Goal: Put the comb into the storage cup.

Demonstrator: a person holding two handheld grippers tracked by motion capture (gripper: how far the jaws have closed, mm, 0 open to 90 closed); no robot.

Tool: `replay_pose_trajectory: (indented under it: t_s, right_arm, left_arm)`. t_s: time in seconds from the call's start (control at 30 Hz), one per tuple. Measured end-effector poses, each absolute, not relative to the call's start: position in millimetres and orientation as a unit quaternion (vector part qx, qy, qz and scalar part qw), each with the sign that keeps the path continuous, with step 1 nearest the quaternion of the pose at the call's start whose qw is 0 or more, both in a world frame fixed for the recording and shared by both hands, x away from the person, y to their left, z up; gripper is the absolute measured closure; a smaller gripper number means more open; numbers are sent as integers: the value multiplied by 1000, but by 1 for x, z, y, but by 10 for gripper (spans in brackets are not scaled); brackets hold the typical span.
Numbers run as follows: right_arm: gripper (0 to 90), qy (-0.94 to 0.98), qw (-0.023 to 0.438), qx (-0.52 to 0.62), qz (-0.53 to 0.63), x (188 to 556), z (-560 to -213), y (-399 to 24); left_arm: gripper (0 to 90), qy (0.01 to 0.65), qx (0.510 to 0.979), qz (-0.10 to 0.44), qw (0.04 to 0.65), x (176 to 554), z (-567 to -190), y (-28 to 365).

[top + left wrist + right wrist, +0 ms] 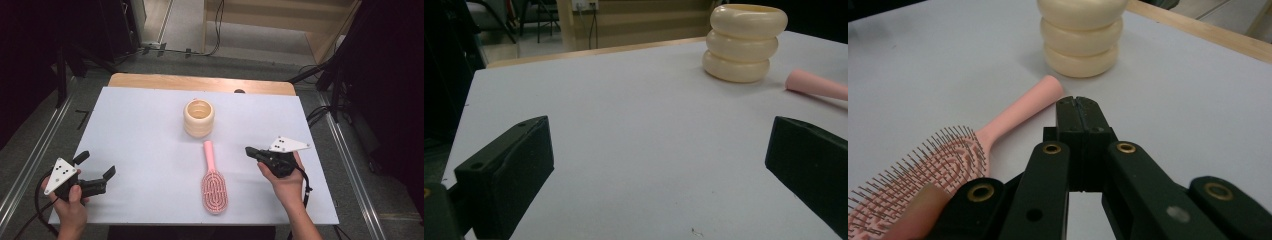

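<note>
A pink brush [214,180] lies mid-surface toward the near edge, bristles up, its handle pointing at a cream ribbed cup [199,118] (three stacked rings) standing just beyond it toward the far edge. The left gripper [97,172] sits near the near-left corner of the white surface [140,130], jaws wide apart. The right gripper [248,151] is just right of the brush, jaws pressed together, empty.

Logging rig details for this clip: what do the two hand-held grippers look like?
Both are black. The left hand-held gripper and right hand-held gripper each carry a pale three-cornered plate with dark dots and trail a black cable. Brass-coloured rivets show on the right one's linkage. No sleeves are visible.
</note>
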State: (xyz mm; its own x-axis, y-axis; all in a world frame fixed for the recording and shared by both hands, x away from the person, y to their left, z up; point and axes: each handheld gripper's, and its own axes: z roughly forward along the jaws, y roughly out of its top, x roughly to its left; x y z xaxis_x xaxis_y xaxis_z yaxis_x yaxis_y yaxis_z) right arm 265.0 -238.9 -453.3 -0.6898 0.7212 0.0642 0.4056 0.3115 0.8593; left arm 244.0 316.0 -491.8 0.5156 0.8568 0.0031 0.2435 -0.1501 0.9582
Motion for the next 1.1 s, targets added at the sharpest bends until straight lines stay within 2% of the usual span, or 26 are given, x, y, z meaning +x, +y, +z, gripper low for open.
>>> replay_pose_trajectory:
  t_s: [1.1]
  right_arm:
    - [878, 874, 125, 268, 386, 332, -452, -132]
  left_arm:
    - [0, 391, 699, 292, 523, 244, -492, 317]
